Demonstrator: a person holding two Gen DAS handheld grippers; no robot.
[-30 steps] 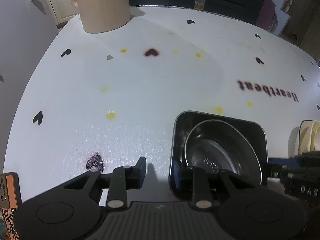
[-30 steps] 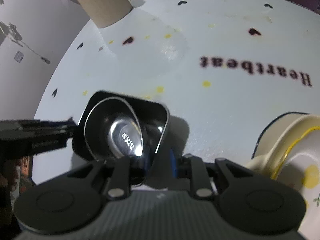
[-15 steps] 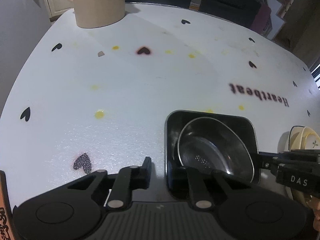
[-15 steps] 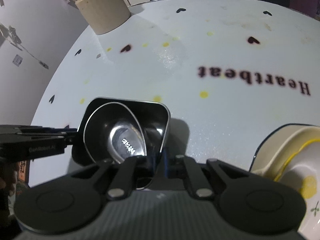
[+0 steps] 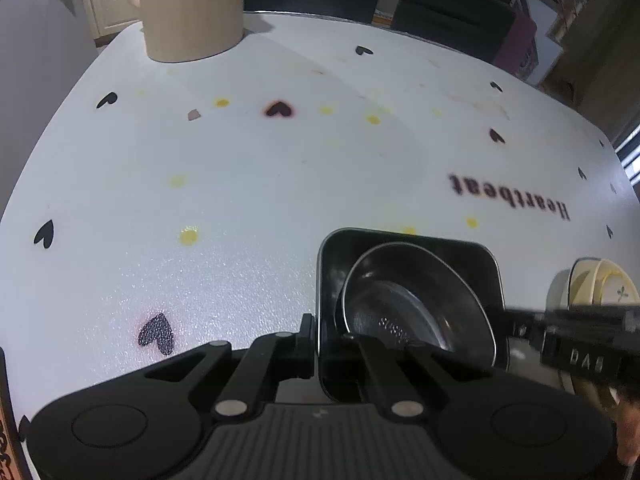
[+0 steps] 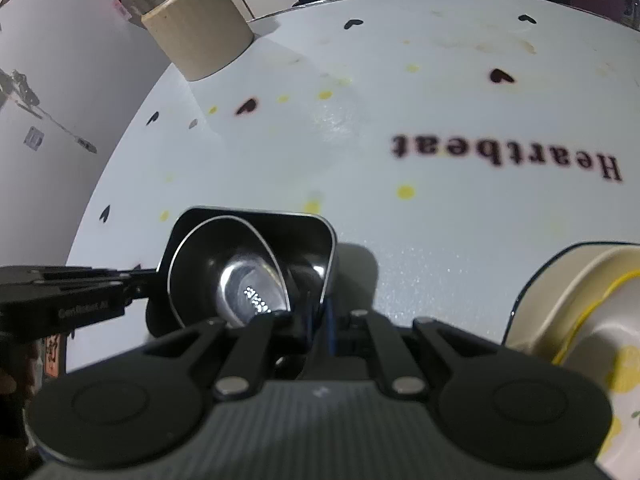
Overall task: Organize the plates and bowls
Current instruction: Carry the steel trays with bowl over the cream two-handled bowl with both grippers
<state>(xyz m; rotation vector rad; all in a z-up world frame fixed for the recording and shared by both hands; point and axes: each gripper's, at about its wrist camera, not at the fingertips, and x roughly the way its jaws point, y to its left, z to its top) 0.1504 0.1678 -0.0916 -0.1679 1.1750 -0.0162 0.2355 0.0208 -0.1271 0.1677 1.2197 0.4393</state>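
A black square dish sits near the table's front with a round steel bowl inside it. My left gripper is shut on the dish's left wall. My right gripper is shut on the dish's right wall, and it shows in the left wrist view at the dish's right side. A stack of cream plates and bowls with yellow trim stands right of the dish.
A tan ribbed mug stands at the table's far left corner. The white tablecloth has black hearts and the word Heartbeat. Dark chairs stand behind the far edge. An orange object lies at the near left.
Both grippers closed from open onto opposite walls of the black dish. The left gripper shifted right so the dish wall sits between its fingers.
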